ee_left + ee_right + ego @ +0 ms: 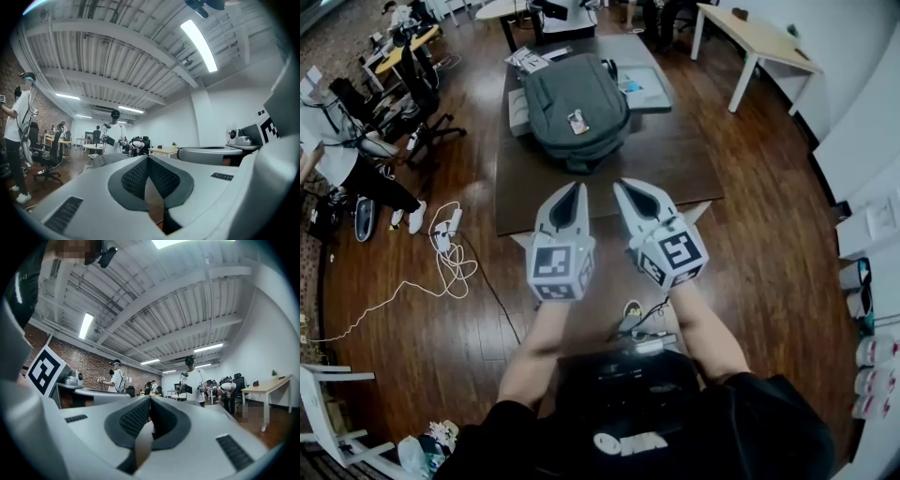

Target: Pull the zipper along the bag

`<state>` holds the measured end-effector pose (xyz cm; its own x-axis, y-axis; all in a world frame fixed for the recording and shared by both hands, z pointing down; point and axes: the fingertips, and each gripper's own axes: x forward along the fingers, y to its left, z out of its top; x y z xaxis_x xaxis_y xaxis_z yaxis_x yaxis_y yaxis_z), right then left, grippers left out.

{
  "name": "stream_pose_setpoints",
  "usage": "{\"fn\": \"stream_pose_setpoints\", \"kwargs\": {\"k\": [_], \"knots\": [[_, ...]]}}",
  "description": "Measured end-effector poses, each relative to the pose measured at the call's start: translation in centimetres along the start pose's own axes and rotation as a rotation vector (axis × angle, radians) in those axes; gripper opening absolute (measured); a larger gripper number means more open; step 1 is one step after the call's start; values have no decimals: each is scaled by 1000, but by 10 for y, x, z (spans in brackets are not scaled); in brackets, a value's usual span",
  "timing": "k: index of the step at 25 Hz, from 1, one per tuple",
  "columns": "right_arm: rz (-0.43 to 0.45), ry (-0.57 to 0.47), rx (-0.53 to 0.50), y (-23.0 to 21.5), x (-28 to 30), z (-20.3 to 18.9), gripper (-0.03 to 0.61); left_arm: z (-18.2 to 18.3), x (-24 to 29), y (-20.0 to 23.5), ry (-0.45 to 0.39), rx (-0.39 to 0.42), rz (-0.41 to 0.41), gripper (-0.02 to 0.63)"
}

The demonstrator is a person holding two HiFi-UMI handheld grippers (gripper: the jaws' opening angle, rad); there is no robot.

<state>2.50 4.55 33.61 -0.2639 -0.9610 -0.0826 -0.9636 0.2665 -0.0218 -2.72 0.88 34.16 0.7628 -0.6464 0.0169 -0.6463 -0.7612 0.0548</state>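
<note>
Head view: one backpack (572,108), one table (675,169), two grippers; left gripper (578,186) and right gripper (620,185) fingers clenched, empty.

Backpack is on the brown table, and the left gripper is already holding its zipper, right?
No. The backpack does lie on the brown table, but the left gripper holds nothing: the head view shows it shut and empty in the air, short of the backpack.
</note>
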Motion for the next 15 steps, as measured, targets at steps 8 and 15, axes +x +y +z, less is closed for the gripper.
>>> {"fn": "stream_pose_setpoints", "kwargs": {"k": [8, 15], "knots": [[38, -2, 23, -80, 33, -3, 5, 0, 83, 0, 17, 5, 48, -2], [46, 2, 46, -115, 53, -8, 5, -2, 120, -3, 29, 14, 77, -2]]}}
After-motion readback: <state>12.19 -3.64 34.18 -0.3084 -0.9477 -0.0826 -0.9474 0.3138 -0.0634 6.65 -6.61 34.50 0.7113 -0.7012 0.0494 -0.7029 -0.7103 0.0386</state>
